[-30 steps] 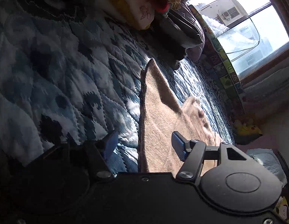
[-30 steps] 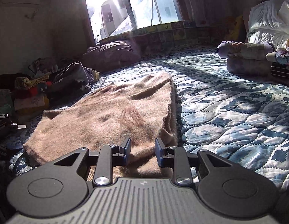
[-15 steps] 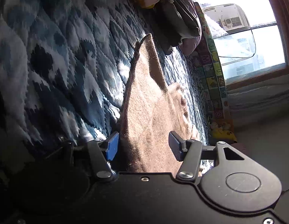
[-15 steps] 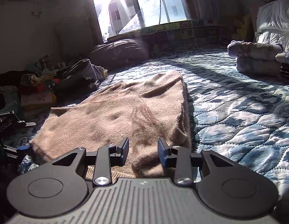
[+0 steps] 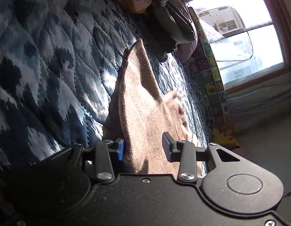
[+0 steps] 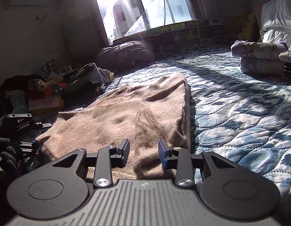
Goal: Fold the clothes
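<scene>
— Where is the garment?

— The tan sweater (image 6: 126,116) lies spread on the blue quilted bedcover (image 6: 239,116), its far end toward the window (image 6: 138,5).

— And the left gripper (image 5: 143,148)?

— Its jaws stand wide apart around the near edge of the sweater (image 5: 145,116); the blue pad (image 5: 120,149) is just beside the cloth. They do not clamp it.

— The right gripper (image 6: 143,152)?

— It is also open, with a raised fold of the hem between the jaws, not pinched.
</scene>
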Action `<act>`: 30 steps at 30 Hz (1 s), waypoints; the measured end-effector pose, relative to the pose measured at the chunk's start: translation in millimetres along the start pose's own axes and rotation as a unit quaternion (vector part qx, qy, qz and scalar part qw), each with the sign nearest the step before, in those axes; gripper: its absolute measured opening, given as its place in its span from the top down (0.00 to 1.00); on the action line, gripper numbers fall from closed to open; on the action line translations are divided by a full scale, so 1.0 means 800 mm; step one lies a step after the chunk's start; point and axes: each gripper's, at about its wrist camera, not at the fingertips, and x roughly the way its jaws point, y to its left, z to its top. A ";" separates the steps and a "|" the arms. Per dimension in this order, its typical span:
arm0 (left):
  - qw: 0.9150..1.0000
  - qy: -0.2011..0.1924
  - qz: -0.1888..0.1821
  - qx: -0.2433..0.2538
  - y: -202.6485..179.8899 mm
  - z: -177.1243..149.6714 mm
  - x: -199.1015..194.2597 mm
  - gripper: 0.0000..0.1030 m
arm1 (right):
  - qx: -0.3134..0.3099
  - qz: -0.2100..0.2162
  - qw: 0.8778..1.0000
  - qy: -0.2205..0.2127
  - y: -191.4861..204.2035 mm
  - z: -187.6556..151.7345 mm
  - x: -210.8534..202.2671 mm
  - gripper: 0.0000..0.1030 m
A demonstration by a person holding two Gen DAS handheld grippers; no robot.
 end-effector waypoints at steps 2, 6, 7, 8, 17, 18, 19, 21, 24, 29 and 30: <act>0.999 -0.003 0.005 0.043 -0.016 -0.004 0.001 0.79 | 0.007 -0.002 1.000 -0.002 -0.004 0.001 -0.001 0.66; 0.988 -0.002 0.010 0.154 -0.057 -0.024 0.005 0.82 | 0.021 0.015 1.000 -0.016 -0.009 0.005 -0.004 0.66; 0.981 -0.004 0.015 0.191 -0.069 -0.032 0.007 0.84 | 0.026 0.022 0.999 -0.020 -0.010 0.006 -0.005 0.65; 0.973 -0.006 0.019 0.231 -0.082 -0.043 0.009 0.88 | 0.029 0.027 0.999 -0.023 -0.010 0.007 -0.005 0.65; 0.892 -0.007 0.011 0.452 -0.153 -0.141 0.036 0.92 | 0.035 0.049 0.998 -0.028 -0.012 0.012 -0.005 0.65; 0.887 -0.006 0.004 0.461 -0.158 -0.146 0.039 0.92 | 0.039 0.052 0.997 -0.030 -0.014 0.013 -0.006 0.65; 0.882 -0.004 -0.002 0.471 -0.162 -0.151 0.043 0.92 | 0.045 0.056 0.997 -0.032 -0.017 0.013 -0.007 0.65; 0.871 0.003 -0.013 0.492 -0.169 -0.164 0.047 0.92 | 0.060 0.065 0.995 -0.036 -0.023 0.015 -0.009 0.65; 0.844 0.015 -0.025 0.536 -0.176 -0.186 0.051 0.92 | 0.087 0.073 0.993 -0.041 -0.034 0.017 -0.010 0.65; 0.780 0.043 -0.046 0.622 -0.184 -0.226 0.052 0.92 | 0.113 0.067 0.990 -0.042 -0.050 0.017 -0.010 0.65; 0.764 0.049 -0.049 0.642 -0.184 -0.234 0.052 0.92 | 0.115 0.066 0.990 -0.042 -0.052 0.017 -0.010 0.65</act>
